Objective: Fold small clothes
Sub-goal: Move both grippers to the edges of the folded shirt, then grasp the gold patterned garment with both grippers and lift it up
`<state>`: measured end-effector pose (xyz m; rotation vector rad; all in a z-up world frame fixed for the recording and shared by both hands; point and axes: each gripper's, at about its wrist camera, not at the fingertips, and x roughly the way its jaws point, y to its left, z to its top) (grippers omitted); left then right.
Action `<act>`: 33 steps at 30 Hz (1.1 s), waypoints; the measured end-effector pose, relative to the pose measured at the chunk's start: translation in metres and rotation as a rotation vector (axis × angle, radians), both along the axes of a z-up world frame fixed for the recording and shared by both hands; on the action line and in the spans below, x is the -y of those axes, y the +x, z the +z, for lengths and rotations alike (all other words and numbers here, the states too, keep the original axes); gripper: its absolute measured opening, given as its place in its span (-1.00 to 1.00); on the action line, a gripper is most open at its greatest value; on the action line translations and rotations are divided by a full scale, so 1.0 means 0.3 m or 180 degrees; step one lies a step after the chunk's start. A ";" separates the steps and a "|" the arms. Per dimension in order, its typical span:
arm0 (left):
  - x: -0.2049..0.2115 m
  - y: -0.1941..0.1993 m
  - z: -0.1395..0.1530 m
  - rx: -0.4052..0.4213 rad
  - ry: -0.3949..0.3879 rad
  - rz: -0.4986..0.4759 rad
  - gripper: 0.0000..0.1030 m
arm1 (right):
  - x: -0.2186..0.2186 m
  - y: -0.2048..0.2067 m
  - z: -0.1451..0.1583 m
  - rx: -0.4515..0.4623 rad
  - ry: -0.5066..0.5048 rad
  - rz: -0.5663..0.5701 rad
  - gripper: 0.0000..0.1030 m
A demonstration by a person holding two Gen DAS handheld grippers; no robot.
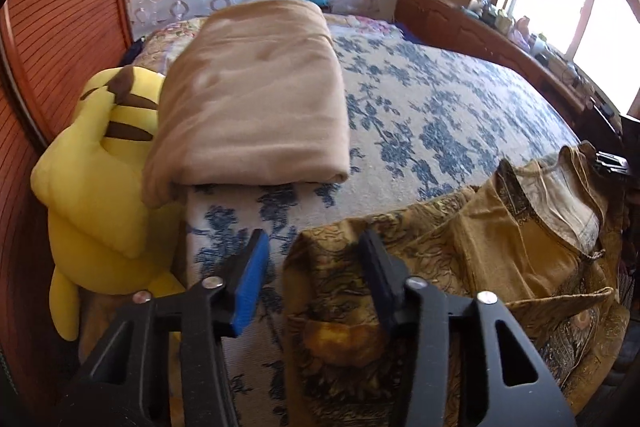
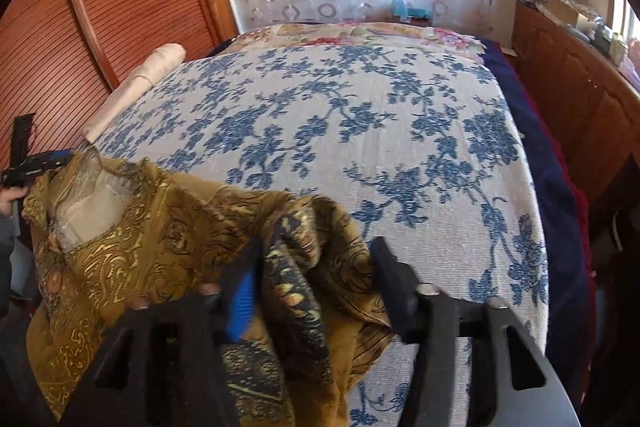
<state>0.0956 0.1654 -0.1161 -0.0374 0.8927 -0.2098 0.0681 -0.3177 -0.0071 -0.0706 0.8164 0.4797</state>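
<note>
We see a bed with a white, blue-flowered woven cover (image 1: 420, 115); a folded tan blanket (image 1: 256, 99) lies upper left, a mustard patterned garment (image 1: 500, 235) lower right.

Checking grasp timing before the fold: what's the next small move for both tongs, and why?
Probably close both. The garment corner sits between the left tongs with a gap at the blue pad; bunched cloth fills the right tongs, not visibly pinched. Lifting now would likely slip.

A small mustard-gold garment (image 1: 500, 247) with dark paisley print and a pale inner neck lining lies rumpled at the near edge of the bed (image 1: 440, 99), partly bunched.
</note>
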 end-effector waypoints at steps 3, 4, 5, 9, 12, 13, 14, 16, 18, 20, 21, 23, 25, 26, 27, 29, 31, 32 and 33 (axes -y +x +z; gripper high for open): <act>0.012 -0.011 0.004 -0.0021 -0.0106 -0.0141 -0.67 | -0.022 -0.027 0.009 0.0064 -0.0004 0.0159 -0.70; 0.018 -0.018 0.011 -0.0002 -0.0075 -0.0163 -0.79 | -0.027 -0.040 0.020 0.0117 -0.0014 0.0191 -0.74; 0.019 -0.030 0.023 0.0025 -0.0060 -0.0143 -0.81 | -0.025 -0.052 0.033 0.0160 0.0020 0.0189 -0.75; 0.021 -0.100 0.124 0.0274 -0.0237 -0.0191 -0.86 | 0.004 -0.132 0.133 0.0440 0.0179 0.0182 -0.78; 0.043 -0.183 0.243 0.0569 -0.0301 -0.0257 -0.87 | 0.012 -0.218 0.227 0.0690 0.0201 0.0196 -0.79; 0.055 -0.213 0.284 0.0679 -0.0295 -0.0274 -0.87 | 0.011 -0.248 0.259 0.0777 0.0184 0.0200 -0.79; 0.065 -0.236 0.317 0.0767 -0.0288 -0.0286 -0.87 | 0.011 -0.273 0.285 0.0852 0.0173 0.0199 -0.79; 0.085 -0.284 0.386 0.0966 -0.0270 -0.0306 -0.87 | 0.014 -0.323 0.346 0.1017 0.0155 0.0183 -0.80; 0.103 -0.328 0.457 0.1198 -0.0240 -0.0309 -0.88 | 0.025 -0.367 0.408 0.1169 0.0181 0.0161 -0.80; 0.109 -0.356 0.517 0.1390 -0.0258 -0.0306 -0.88 | 0.036 -0.408 0.467 0.1345 0.0188 0.0120 -0.80; 0.111 -0.369 0.550 0.1498 -0.0274 -0.0287 -0.88 | 0.039 -0.427 0.487 0.1404 0.0189 0.0102 -0.81; 0.108 -0.387 0.603 0.1665 -0.0308 -0.0265 -0.88 | 0.054 -0.464 0.543 0.1538 0.0205 0.0066 -0.81; 0.104 -0.407 0.662 0.1844 -0.0326 -0.0235 -0.88 | 0.062 -0.501 0.588 0.1668 0.0224 0.0061 -0.81; 0.099 -0.416 0.682 0.1906 -0.0342 -0.0224 -0.88 | 0.065 -0.521 0.615 0.1733 0.0218 0.0060 -0.81; 0.095 -0.428 0.708 0.1999 -0.0352 -0.0200 -0.88 | 0.067 -0.539 0.632 0.1793 0.0212 0.0052 -0.81; 0.093 -0.462 0.752 0.2229 -0.0286 -0.0117 -0.88 | 0.072 -0.582 0.675 0.1927 0.0245 0.0061 -0.81; 0.086 -0.492 0.790 0.2376 -0.0314 -0.0096 -0.89 | 0.074 -0.618 0.730 0.2030 0.0271 0.0032 -0.81; 0.078 -0.508 0.812 0.2455 -0.0345 -0.0068 -0.89 | 0.077 -0.634 0.752 0.2075 0.0282 0.0037 -0.81; 0.072 -0.515 0.832 0.2507 -0.0351 -0.0057 -0.89 | 0.078 -0.654 0.782 0.2130 0.0282 0.0045 -0.81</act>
